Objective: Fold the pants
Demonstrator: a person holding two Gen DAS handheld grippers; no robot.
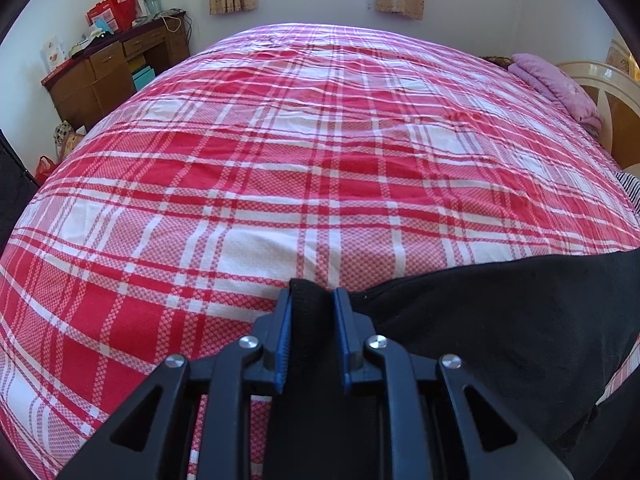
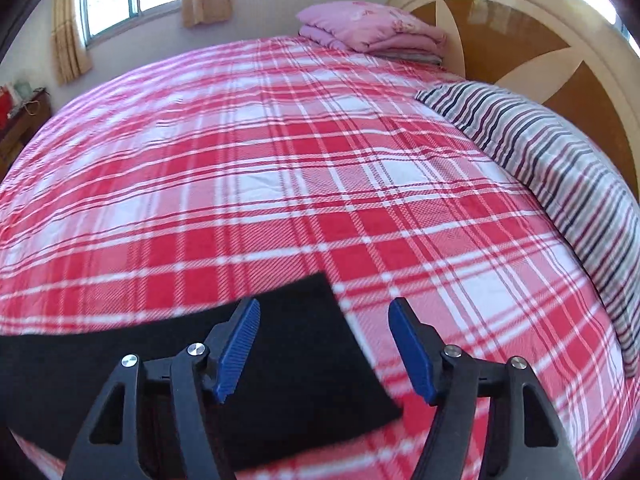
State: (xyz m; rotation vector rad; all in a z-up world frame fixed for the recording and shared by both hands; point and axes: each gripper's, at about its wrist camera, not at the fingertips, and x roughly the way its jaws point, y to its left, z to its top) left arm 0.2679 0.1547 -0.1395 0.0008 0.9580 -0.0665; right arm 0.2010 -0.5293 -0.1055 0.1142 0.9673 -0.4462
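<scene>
Plaid bed (image 1: 280,152): pants (image 2: 300,360) are clamped at one end by left gripper (image 1: 312,300); their free end lies under wide-open right gripper (image 2: 324,316), offset leftward.

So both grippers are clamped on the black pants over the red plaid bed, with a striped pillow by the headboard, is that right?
Not quite. Only the left gripper is clamped on the black pants. The right wrist view shows the right gripper open, hovering over the pants' edge. The red plaid bed and the striped pillow by the headboard are as you said.
</scene>
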